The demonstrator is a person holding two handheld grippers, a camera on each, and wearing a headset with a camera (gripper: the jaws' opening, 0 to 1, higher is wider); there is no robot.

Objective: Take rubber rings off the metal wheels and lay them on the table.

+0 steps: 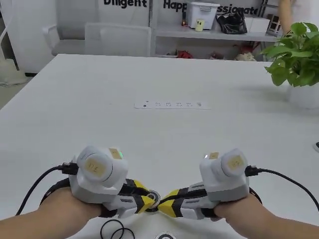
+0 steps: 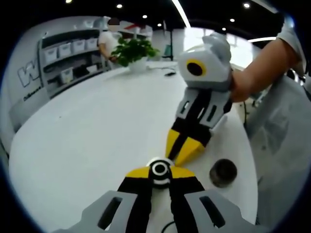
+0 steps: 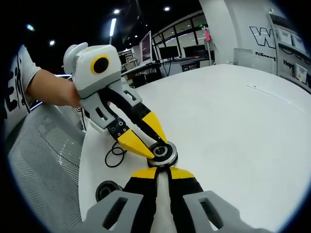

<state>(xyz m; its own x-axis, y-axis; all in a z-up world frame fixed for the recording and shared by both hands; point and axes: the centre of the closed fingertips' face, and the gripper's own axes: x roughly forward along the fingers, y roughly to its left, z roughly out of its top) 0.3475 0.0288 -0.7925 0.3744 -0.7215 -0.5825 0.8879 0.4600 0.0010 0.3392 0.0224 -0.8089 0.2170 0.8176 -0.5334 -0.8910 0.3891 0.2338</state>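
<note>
Nearest us, loose black rubber rings (image 1: 115,230) and a spare wheel (image 2: 223,172) lie on the table (image 1: 149,139). Just beyond, our left gripper (image 1: 145,200) clamps a metal wheel (image 1: 153,197), while our right gripper (image 1: 165,205), jaws pressed together, touches its rim. A plant (image 1: 296,55) stands far right.

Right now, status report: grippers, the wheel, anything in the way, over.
Left gripper shut on metal wheel. Right gripper shut, tips at its rim. Loose rubber rings and spare wheel on table nearby, nothing blocking.
</note>
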